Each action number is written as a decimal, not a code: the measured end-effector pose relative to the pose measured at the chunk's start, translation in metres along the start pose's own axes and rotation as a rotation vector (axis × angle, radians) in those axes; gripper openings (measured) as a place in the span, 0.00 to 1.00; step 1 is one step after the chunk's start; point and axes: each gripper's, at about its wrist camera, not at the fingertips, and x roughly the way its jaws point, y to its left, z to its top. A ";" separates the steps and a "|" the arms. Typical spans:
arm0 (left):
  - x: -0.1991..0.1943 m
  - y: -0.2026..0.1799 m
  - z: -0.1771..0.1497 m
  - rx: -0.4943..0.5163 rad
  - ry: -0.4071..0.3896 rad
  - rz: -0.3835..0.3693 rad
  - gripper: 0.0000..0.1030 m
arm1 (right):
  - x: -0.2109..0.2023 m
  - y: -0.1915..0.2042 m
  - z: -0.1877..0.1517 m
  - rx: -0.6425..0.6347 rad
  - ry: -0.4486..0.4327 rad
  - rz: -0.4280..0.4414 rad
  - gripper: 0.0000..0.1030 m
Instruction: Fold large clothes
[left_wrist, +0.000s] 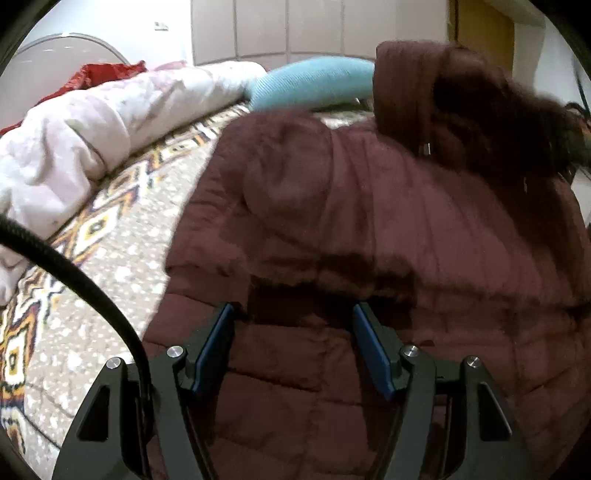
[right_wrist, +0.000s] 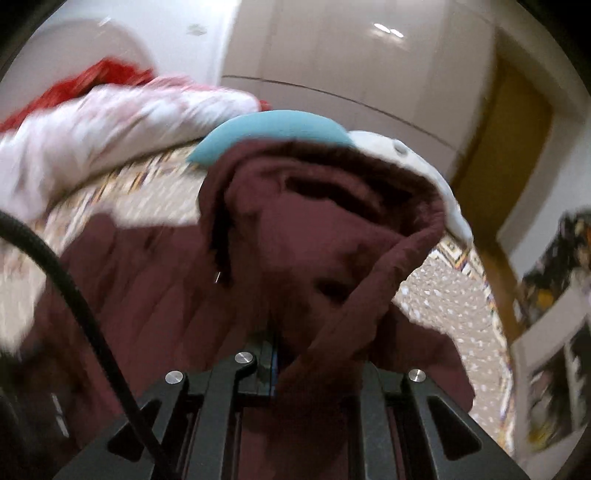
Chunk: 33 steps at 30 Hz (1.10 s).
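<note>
A large maroon quilted coat (left_wrist: 369, 229) lies spread over a patterned bedspread (left_wrist: 122, 243). My left gripper (left_wrist: 291, 321) hovers just over the coat's lower part, its blue-padded fingers (left_wrist: 218, 343) apart with only flat fabric beneath them. In the right wrist view the coat (right_wrist: 155, 280) is lifted and bunched, its hood opening (right_wrist: 332, 192) facing the camera. My right gripper (right_wrist: 275, 354) is shut on a fold of the coat's fabric, which drapes over the right finger and hides it. The right view is motion-blurred.
A white crumpled duvet (left_wrist: 70, 147) and a red cloth (left_wrist: 103, 74) lie at the bed's far left, with a teal cushion (left_wrist: 310, 85) behind the coat. A black cable (left_wrist: 85, 288) crosses the left side. Wardrobe doors (right_wrist: 351, 59) and a wooden door (right_wrist: 509, 147) stand beyond the bed.
</note>
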 end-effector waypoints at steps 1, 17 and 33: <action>-0.007 0.002 0.002 -0.007 -0.011 0.001 0.64 | -0.001 0.006 -0.008 -0.021 0.002 -0.006 0.14; -0.089 -0.015 0.116 0.039 -0.132 -0.220 0.80 | 0.016 0.069 -0.085 -0.277 -0.079 -0.210 0.21; 0.001 -0.136 0.181 0.331 0.086 -0.212 0.06 | 0.017 0.059 -0.089 -0.226 -0.120 -0.190 0.21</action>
